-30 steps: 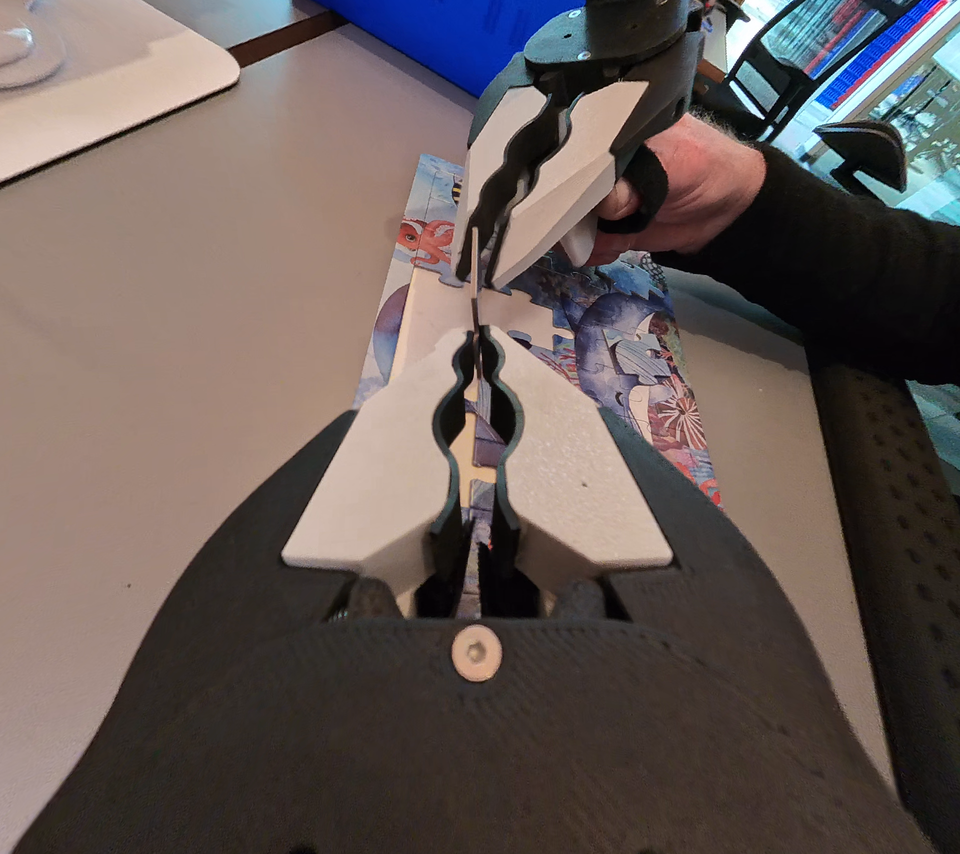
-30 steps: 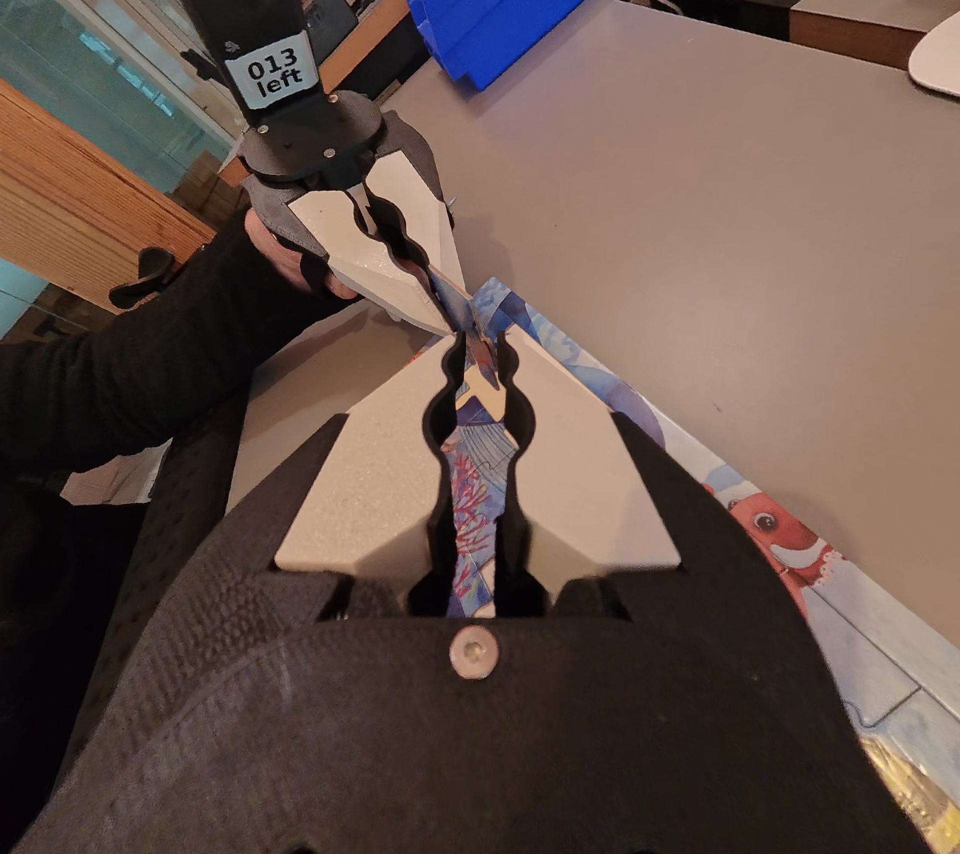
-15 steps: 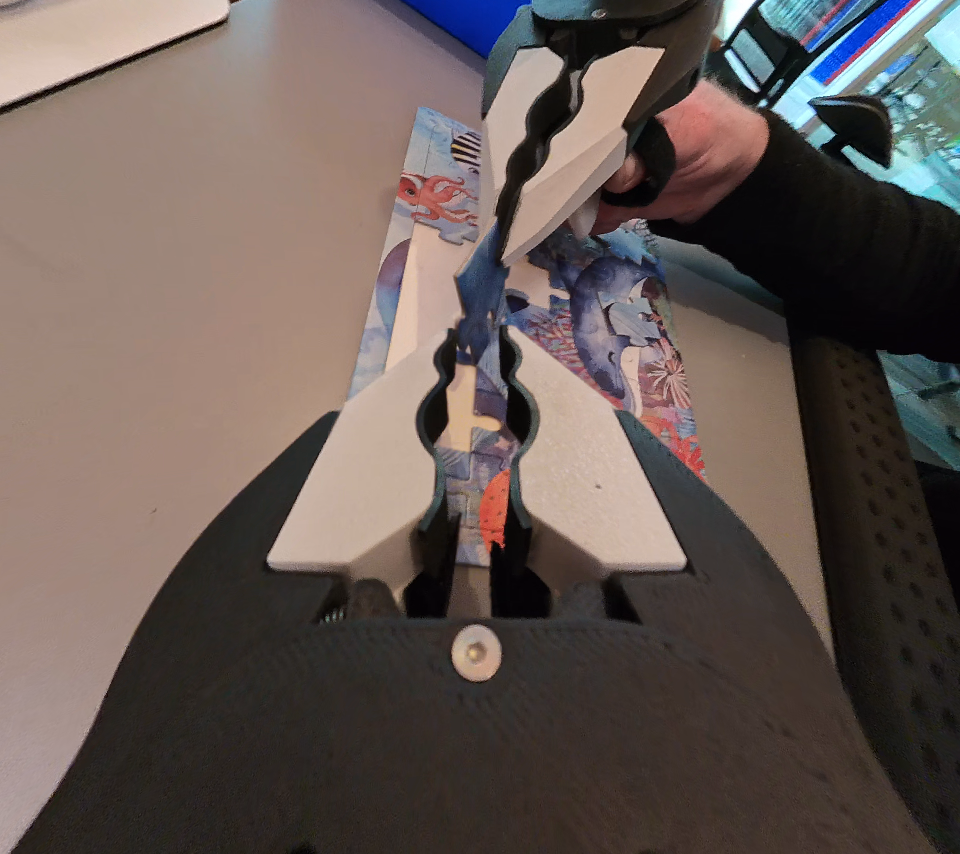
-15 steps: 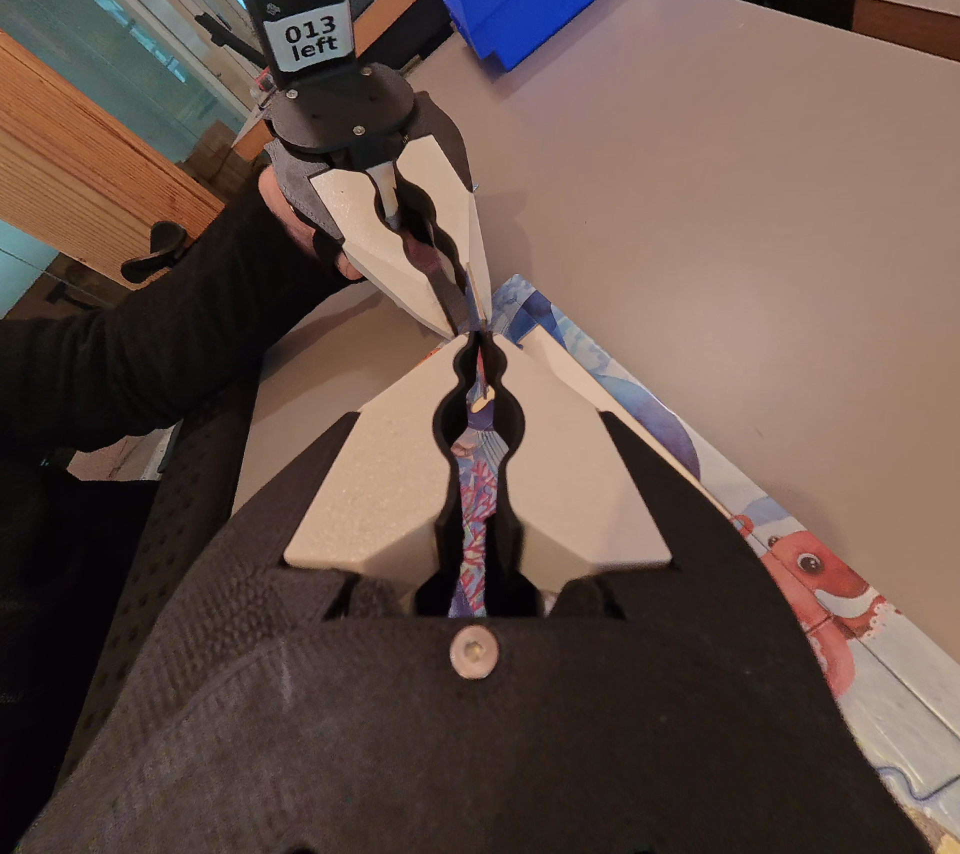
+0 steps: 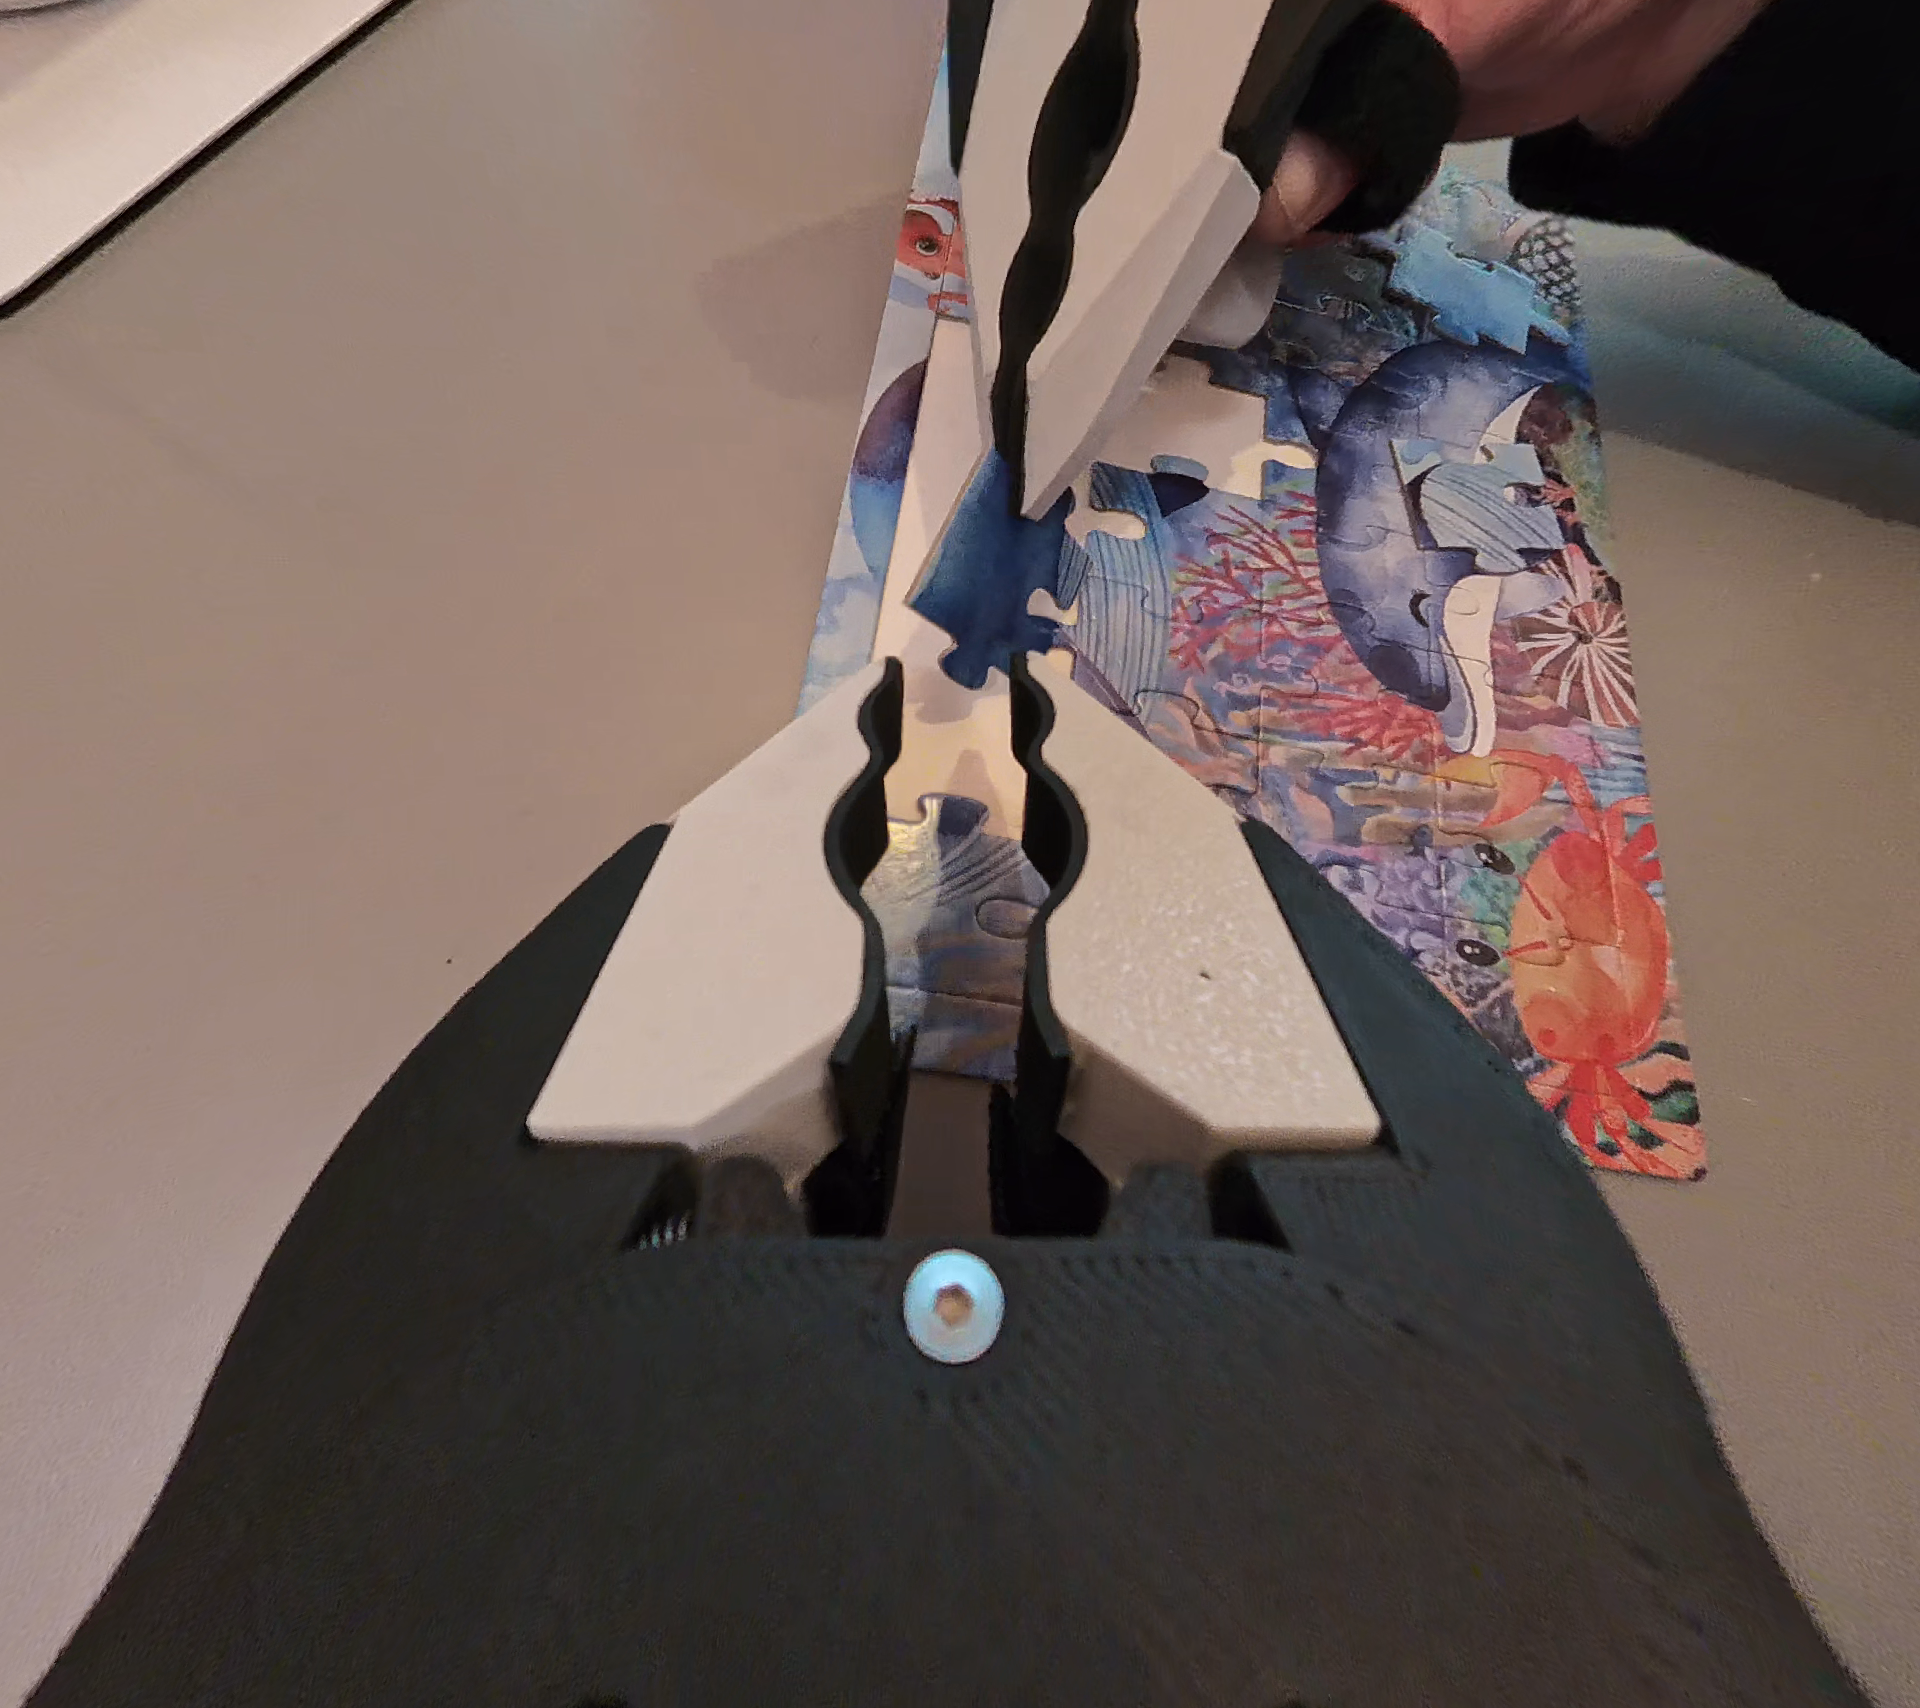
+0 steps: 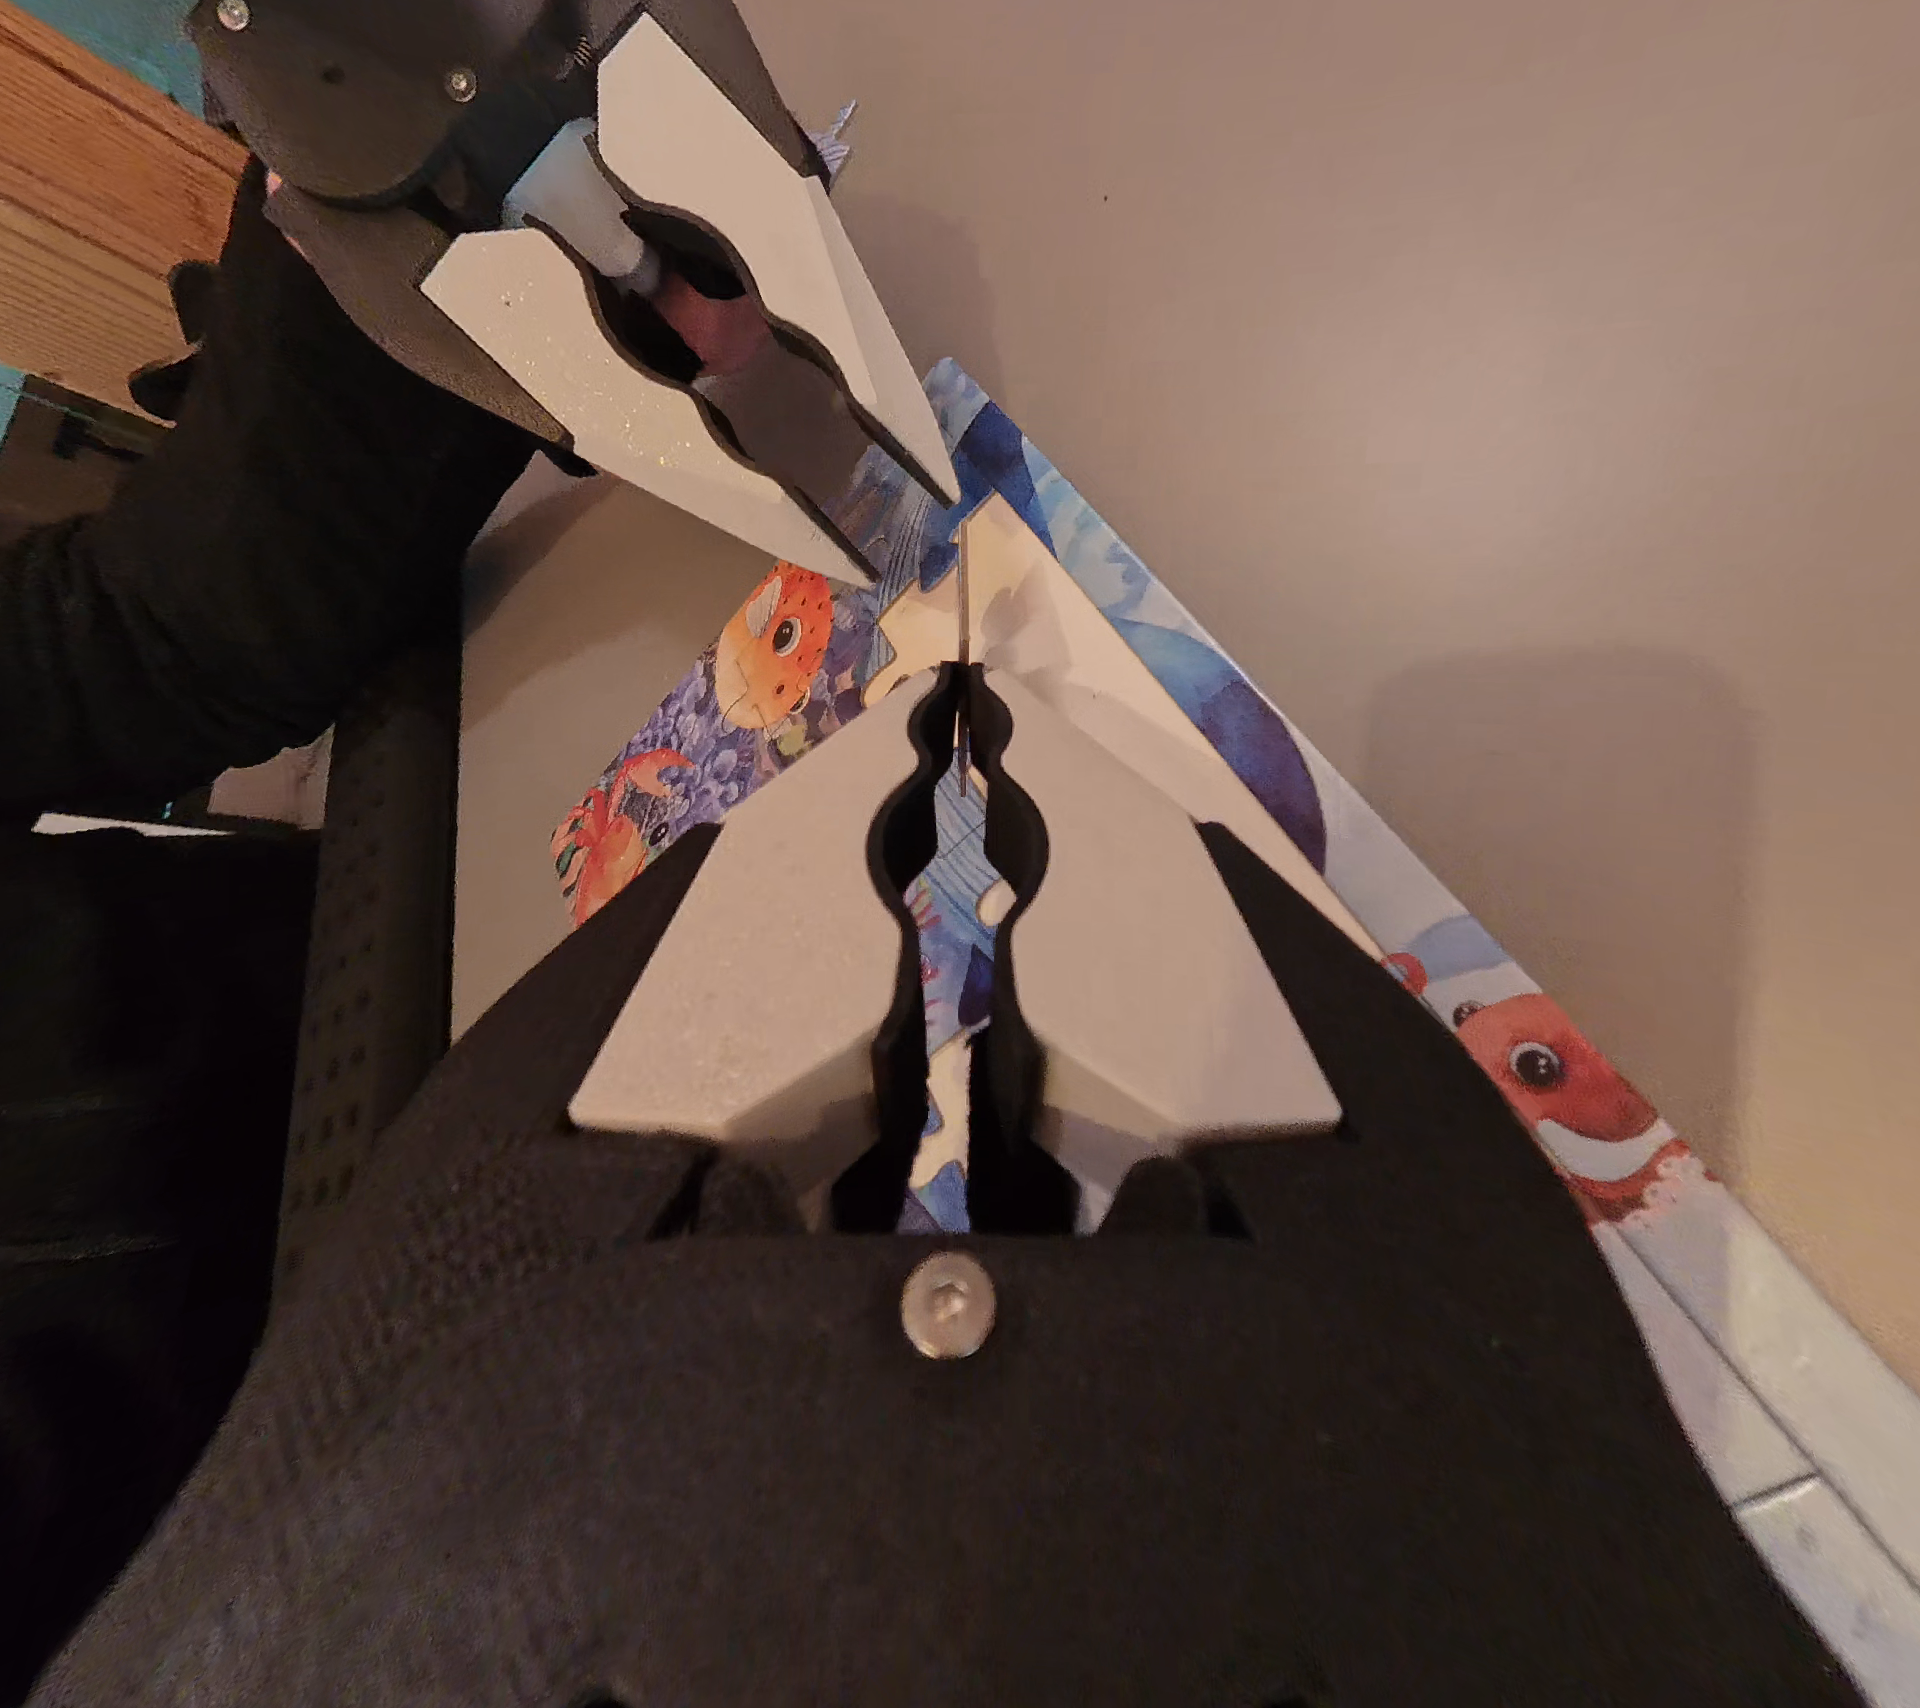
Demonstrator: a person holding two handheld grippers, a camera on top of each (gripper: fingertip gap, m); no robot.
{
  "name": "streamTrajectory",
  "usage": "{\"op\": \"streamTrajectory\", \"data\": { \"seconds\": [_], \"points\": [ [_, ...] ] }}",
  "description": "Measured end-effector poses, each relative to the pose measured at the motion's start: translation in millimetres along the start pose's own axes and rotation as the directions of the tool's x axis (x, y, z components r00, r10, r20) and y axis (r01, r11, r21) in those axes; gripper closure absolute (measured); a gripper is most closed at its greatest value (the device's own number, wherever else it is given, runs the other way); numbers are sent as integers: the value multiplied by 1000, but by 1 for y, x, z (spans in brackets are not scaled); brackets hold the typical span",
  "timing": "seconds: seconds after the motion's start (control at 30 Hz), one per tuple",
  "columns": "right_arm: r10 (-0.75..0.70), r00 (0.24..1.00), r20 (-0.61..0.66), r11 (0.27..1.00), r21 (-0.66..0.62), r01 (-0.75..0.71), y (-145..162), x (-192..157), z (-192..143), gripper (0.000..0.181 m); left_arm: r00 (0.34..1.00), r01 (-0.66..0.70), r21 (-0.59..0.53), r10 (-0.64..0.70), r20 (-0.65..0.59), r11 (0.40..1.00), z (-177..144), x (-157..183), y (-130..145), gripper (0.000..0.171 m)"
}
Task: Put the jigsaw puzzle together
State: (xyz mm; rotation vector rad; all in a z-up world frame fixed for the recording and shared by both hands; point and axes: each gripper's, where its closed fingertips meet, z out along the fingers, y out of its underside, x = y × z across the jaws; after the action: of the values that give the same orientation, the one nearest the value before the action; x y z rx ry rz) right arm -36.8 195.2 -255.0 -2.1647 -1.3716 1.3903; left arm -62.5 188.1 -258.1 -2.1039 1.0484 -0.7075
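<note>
Pinching dark blue puzzle piece (image 5: pixel 982 578) edge-on in right gripper (image 5: pixel 1023 495), tips pressed onto it, piece tilted over bare white gap near far edge of puzzle board (image 5: pixel 940 453). Left gripper (image 5: pixel 954 671) spread, empty, tips just beside piece's lower tab. Board with sea-creature picture lying near table (image 5: pixel 468 463) edge, mostly filled.

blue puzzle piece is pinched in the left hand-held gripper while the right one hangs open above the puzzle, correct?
Not quite: the sides are swapped. In the left wrist view the right hand-held gripper pinches the blue puzzle piece, while the left hand-held gripper is open and empty above the puzzle. The right wrist view shows the piece edge-on between its own tips.
</note>
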Motion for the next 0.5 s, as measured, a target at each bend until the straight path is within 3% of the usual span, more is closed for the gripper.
{"op": "streamTrajectory", "data": {
  "seconds": [0.2, 0.5],
  "points": [
    [46, 995, 90, 998, -51, -42, 4, -3, 2, 181, 999, -25, -21, 26, 27, 999, 4, -3, 3, 152],
    [41, 998, 54, 998, -52, -38, 6, 2, 5, 181, 998, -59, -27, 60, 30, 998, 14, 1, 2, 156]
  ]
}}
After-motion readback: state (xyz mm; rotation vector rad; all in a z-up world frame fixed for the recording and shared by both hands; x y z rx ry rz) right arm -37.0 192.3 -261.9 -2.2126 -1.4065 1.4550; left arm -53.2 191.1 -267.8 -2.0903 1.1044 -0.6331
